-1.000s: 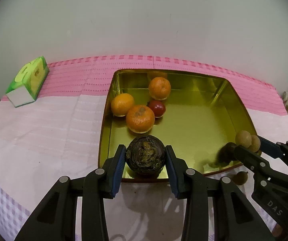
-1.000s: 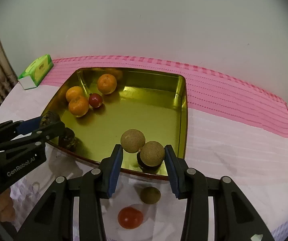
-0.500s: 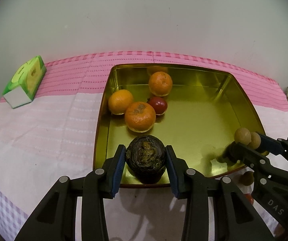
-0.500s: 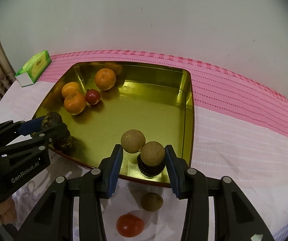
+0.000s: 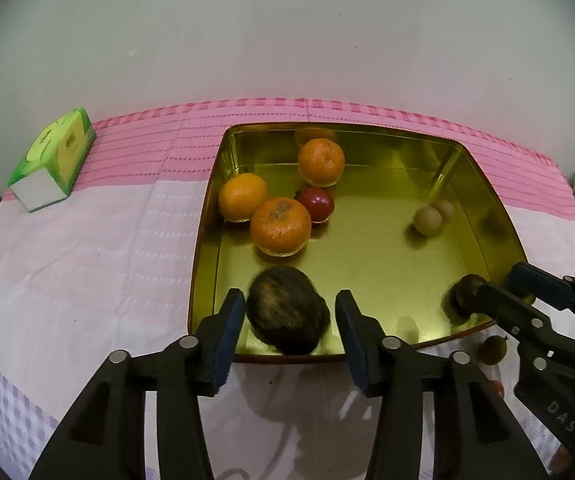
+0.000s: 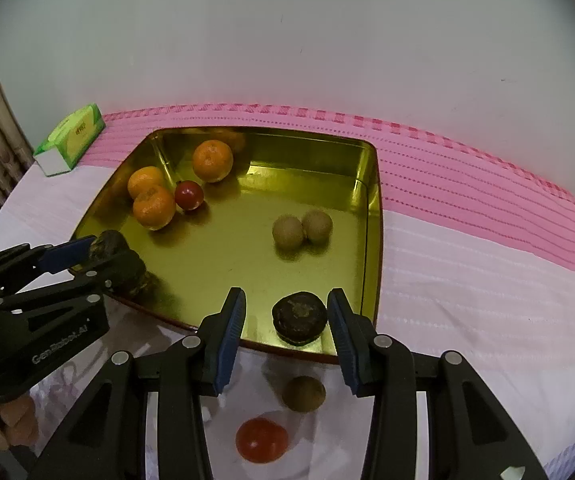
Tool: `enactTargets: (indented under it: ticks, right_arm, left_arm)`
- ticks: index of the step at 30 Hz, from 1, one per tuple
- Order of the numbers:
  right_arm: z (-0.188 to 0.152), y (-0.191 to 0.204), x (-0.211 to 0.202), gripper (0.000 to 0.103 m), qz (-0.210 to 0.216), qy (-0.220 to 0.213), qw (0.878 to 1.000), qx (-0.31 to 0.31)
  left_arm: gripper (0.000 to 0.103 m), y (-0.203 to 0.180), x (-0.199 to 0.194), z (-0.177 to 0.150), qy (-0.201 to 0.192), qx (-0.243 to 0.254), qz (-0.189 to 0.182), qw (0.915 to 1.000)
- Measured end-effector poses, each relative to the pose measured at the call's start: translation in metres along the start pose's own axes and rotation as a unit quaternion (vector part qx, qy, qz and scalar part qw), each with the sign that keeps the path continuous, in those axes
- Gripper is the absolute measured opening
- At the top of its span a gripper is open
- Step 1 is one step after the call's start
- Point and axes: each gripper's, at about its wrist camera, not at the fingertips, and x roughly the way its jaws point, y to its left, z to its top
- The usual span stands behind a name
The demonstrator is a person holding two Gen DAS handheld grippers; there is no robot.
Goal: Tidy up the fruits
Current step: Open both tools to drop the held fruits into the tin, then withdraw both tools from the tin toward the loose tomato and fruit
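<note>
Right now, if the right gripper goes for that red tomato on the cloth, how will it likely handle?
The red tomato looks round and glossy, so it may roll on the tablecloth if nudged and could slip between the pads. It is probably soft, so a firm squeeze might bruise it. The right gripper stands open, above it.

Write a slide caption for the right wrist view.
Open right gripper over gold tray holding oranges, two longans, dark fruit.

Left gripper (image 6: 99, 256) hides most of the blurred dark fruit (image 5: 287, 314).
</note>
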Motion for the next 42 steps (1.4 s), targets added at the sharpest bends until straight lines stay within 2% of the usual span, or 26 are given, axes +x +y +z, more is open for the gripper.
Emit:
enactTargets:
  ticks: [10, 17, 23, 31, 42]
  right_arm:
    - [-0.016, -0.014, -0.027, 0.04, -0.006, -0.011, 1.0, 0.019]
    - [-0.04, -0.025, -0.042, 0.04, -0.018, -0.01, 0.999, 0.029]
    - [-0.071, -0.032, -0.045, 0.04, -0.025, 0.009, 0.999, 0.036]
    - [-0.103, -0.021, -0.044, 0.04, -0.019, 0.028, 0.999, 0.028]
    - [-0.105, -0.027, -0.033, 0.04, -0.027, 0.03, 0.999, 0.026]
  left_arm:
    - [0.051, -0.007, -0.025, -0.01, -0.019, 0.009, 0.001, 0.9998]
    - [0.051, -0.013, -0.043, -0.033, -0.023, 0.016, 0.003, 0.9996]
    - [0.051, -0.018, -0.044, -0.064, -0.007, 0.018, 0.004, 0.9998]
    - [0.051, -0.017, -0.041, -0.102, 0.016, 0.014, 0.007, 0.9997]
    - [0.051, -0.009, -0.036, -0.119, 0.03, -0.004, 0.012, 0.9995]
